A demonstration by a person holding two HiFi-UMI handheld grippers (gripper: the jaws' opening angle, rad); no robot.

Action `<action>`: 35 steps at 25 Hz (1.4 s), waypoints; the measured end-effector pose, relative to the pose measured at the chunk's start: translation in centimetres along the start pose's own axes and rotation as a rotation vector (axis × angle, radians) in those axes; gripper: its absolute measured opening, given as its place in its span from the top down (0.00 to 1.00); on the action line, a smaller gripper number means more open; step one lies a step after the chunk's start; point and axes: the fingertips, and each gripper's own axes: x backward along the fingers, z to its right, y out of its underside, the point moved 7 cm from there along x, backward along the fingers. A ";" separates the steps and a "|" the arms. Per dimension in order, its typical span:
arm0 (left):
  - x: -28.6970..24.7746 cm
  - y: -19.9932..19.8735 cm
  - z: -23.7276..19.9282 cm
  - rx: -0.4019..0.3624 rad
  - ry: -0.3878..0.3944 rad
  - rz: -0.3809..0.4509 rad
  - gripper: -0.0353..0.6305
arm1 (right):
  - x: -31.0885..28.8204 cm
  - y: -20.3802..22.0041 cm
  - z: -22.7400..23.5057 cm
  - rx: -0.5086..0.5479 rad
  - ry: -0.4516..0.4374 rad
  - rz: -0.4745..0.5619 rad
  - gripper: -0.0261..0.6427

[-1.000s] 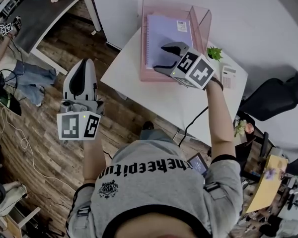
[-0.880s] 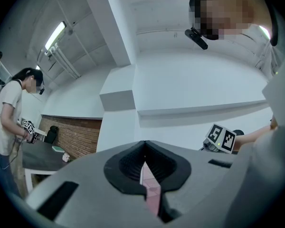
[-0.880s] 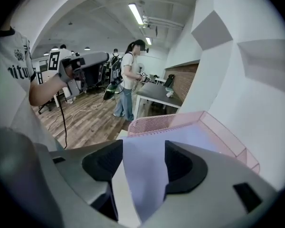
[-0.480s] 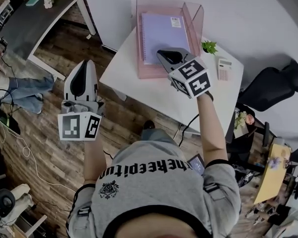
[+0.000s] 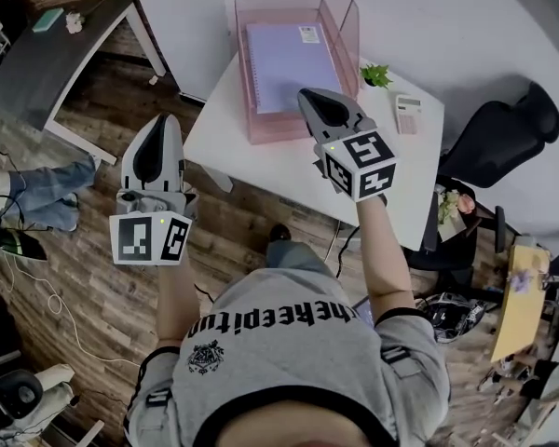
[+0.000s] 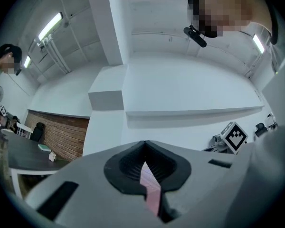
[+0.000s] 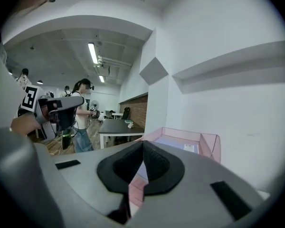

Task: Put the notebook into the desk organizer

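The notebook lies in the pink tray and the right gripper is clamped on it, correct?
No: the right gripper has just closed on nothing, clear of the notebook, which does lie in the pink tray. The right gripper view shows it.

left gripper [image 5: 157,121] jaws together, right gripper [image 5: 307,97] jaws just closed, empty

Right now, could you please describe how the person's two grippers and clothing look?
The left gripper and right gripper are light grey tapered shells with black ribbed pads inside. Each carries a white cube with black square markers. The person wears a grey sweatshirt with black lettering and dark-edged sleeves.
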 end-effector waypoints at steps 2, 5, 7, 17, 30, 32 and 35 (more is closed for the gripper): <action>0.2 -0.1 0.4 -0.003 0.017 -0.001 0.94 | 0.9 -0.1 -0.5 0.007 0.031 0.024 0.96; 0.4 -0.3 1.1 -0.009 0.047 -0.002 0.94 | 2.3 -0.3 -1.3 0.007 0.070 0.057 0.96; 0.5 -0.4 1.6 -0.012 0.066 -0.004 0.94 | 3.1 -0.5 -1.7 -0.002 0.092 0.082 0.96; 1.7 -1.3 3.8 -0.022 0.128 -0.001 0.94 | 8.2 -1.5 -3.9 0.002 0.223 0.194 0.96; 3.7 -2.3 6.7 -0.042 0.182 0.006 0.94 | 14.6 -1.4 -6.0 -0.013 0.360 0.270 0.96; 4.2 -2.5 7.1 -0.047 0.190 0.008 0.94 | 15.5 -1.3 -6.5 -0.004 0.377 0.277 0.96; 4.7 -2.8 7.6 -0.048 0.200 0.014 0.94 | 16.7 -1.4 -7.1 0.002 0.391 0.293 0.96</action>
